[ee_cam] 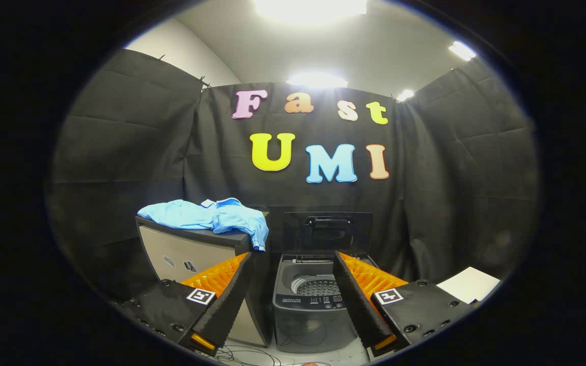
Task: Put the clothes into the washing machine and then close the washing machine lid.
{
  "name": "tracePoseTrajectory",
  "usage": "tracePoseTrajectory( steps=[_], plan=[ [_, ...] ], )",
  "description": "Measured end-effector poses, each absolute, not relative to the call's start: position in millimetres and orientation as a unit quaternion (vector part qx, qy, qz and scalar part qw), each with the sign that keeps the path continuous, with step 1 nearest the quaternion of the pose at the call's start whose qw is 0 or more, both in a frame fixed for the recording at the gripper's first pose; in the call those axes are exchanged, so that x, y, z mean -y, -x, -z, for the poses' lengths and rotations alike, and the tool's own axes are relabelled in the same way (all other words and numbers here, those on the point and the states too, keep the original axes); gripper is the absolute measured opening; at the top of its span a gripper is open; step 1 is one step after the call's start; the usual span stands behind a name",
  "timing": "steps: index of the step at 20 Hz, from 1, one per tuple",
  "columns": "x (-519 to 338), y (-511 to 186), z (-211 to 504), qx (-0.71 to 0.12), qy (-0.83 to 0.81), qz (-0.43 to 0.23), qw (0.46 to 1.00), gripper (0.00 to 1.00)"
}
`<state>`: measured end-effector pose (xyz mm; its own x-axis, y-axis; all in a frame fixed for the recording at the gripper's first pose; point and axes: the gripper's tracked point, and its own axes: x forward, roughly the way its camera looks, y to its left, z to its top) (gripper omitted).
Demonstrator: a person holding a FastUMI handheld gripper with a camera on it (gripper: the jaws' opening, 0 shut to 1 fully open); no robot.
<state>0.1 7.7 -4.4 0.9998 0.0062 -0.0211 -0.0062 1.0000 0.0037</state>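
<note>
Glaring ceiling lights [311, 7], dim dark booth, fisheye-warped edges.

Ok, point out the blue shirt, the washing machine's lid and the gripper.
blue shirt [206, 215]: gripper view, middle of the bunched cloth.
washing machine lid [327, 231]: gripper view, raised panel below its handle.
gripper [293, 259]: gripper view, open, midway between its fingertips.

Staged recording booth, mock laundry corner, not real home. Black cloth wall [135, 152] hung in creased panels on three sides, white ceiling with bright strip lights [316, 80] above. Small grey top-loading washing machine [309, 305] on floor, dark lid [327, 231] raised against cloth. Beside it, beige cabinet with black top [181, 259], light blue shirt [211, 215] draped on top. Loose cables [252, 356] on floor in front. Gripper [291, 297] fingers spread apart, holding nothing.
</note>
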Motion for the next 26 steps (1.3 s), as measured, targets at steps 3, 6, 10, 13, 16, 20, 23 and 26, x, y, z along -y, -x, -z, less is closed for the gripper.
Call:
tracePoseTrajectory(
  steps=[3, 6, 10, 13, 16, 20, 23, 26],
  plan=[
    [-7.9, 0.0, 6.5, -0.012, -0.002, -0.004, 1.000, 0.98],
    [-7.5, -0.5, 5.2, -0.012, -0.004, -0.004, 1.000, 0.97],
    [-10.2, -2.5, 3.9, -0.014, -0.010, -0.008, 1.000, 0.97],
    [-12.4, -7.0, -3.3, -0.010, -0.012, -0.012, 1.000, 0.97],
    [-13.6, -17.4, -8.1, -0.011, -0.008, -0.014, 1.000, 0.97],
    [-19.9, -37.4, -19.6, -0.011, -0.003, -0.021, 1.000, 0.97],
    [-29.1, -55.1, -32.3, -0.009, -0.008, -0.030, 0.999, 0.98],
    [-43.8, -76.7, -44.8, -0.007, -0.007, -0.046, 0.999, 0.97]
  ],
)
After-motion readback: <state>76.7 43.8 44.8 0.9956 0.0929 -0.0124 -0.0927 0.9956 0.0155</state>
